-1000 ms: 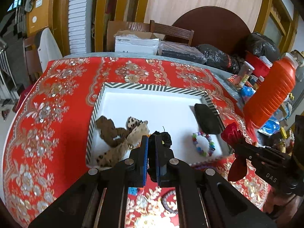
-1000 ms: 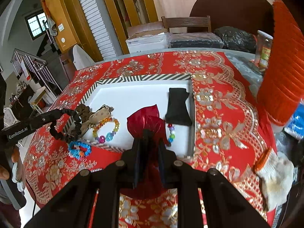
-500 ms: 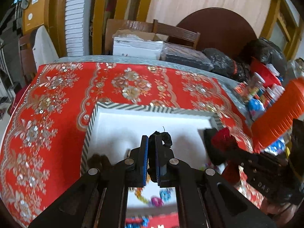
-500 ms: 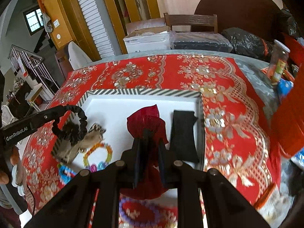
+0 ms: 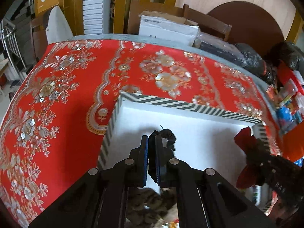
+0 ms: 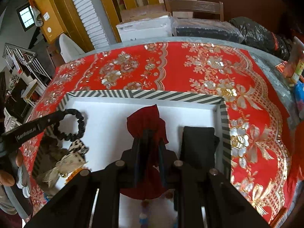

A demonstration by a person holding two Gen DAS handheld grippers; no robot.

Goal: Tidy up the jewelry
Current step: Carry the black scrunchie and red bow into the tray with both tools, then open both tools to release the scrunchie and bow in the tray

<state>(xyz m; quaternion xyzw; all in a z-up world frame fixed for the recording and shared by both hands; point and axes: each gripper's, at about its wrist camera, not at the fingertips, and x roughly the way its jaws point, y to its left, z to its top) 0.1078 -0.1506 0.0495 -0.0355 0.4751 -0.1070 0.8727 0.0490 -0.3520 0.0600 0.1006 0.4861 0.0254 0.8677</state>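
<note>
Both your tongs held hair ties over the white tray (image 6: 224, 125).
Your left tongs (image 5: 151, 142) gripped a black scrunchie (image 5: 167, 135); the right tongs (image 6: 150, 138) gripped a red one (image 6: 144, 119). Only the right view showed "GenRobot.AI" on the left tongs, a black pouch (image 6: 197, 142) in the tray and a leopard bow (image 6: 76, 150); the red cloth (image 5: 66, 79) covered the worktop.

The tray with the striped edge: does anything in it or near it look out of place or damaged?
Nothing looks damaged. The tray sits flat on the red cloth. The left tool holds a black hair tie and the right tool a red pouch, both over the tray.
</note>
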